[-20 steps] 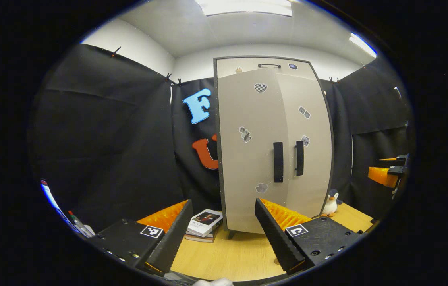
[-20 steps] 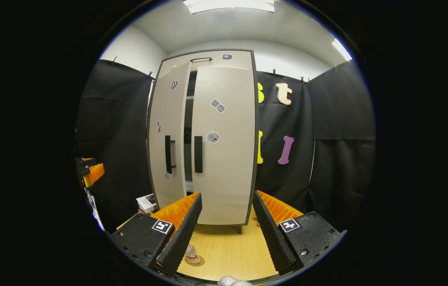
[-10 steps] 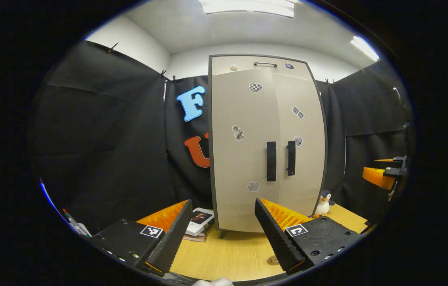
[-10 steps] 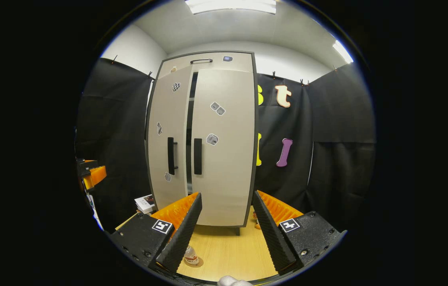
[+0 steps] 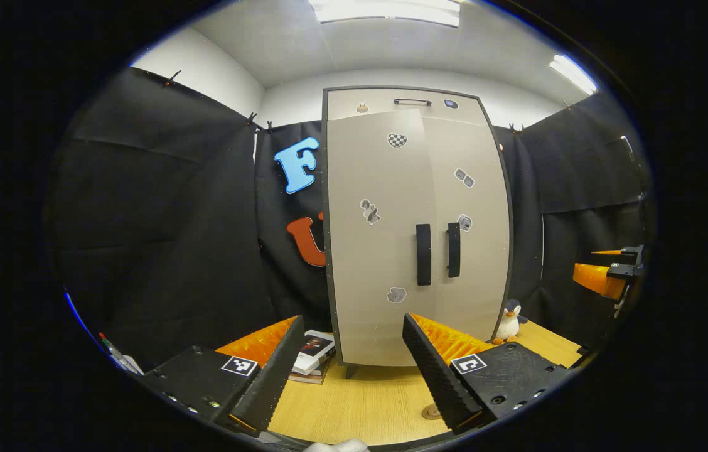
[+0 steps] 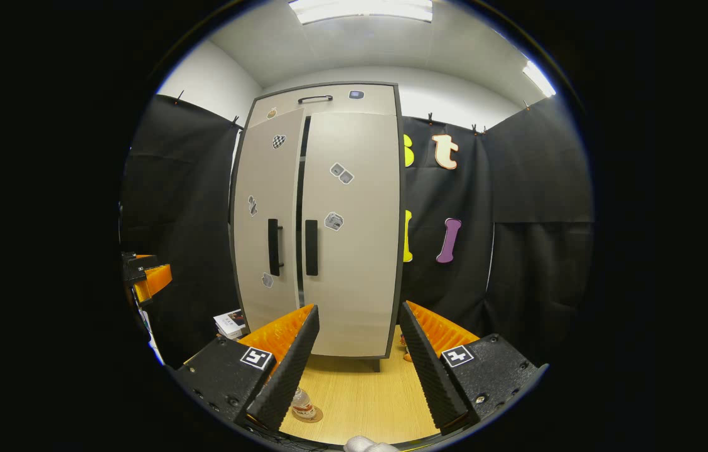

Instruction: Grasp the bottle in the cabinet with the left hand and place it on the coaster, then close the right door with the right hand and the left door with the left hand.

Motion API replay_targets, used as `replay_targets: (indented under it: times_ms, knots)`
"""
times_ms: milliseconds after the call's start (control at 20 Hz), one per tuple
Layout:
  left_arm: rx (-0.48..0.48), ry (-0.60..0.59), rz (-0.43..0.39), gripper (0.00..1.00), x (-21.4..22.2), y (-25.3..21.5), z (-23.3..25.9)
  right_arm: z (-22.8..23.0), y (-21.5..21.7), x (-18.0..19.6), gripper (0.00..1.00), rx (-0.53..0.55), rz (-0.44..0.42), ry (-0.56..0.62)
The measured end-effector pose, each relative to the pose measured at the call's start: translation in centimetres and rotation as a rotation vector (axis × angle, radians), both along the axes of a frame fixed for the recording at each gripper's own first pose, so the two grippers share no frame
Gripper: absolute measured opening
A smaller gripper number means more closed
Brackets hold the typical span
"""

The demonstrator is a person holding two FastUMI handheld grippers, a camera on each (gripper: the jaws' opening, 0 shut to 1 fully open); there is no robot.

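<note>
We held the left gripper [image 5: 351,351] and right gripper [image 6: 354,342] with fingers apart, empty, back from the cabinet [image 6: 322,220]. The bottle [image 6: 304,402] stood on the coaster [image 6: 315,415]; the left door [image 6: 266,213] remained slightly ajar.

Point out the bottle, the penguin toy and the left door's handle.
bottle [image 6: 304,403], right gripper view, its body.
penguin toy [image 5: 508,321], left gripper view, its belly.
left door's handle [image 5: 423,254], left gripper view, mid bar.

Bright ceiling light panels [image 5: 388,11] light both views evenly and sharply, with strong fisheye bending at the edges and soft shadows.
</note>
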State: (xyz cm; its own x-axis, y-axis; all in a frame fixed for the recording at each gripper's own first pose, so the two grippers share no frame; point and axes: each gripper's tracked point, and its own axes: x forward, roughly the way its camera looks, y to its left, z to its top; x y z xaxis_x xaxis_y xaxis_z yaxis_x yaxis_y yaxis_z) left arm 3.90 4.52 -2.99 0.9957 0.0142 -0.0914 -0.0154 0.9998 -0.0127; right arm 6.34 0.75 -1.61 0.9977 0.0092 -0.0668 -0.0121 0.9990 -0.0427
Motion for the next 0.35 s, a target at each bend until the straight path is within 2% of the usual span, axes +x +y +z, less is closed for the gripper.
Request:
replay_targets:
  times_ms: [350]
  knots:
    - [0.003, 0.009, 0.004, 0.96, -0.14, -0.17, -0.33, -0.08, -0.20, -0.06, 0.80, -0.002, 0.001, -0.002]
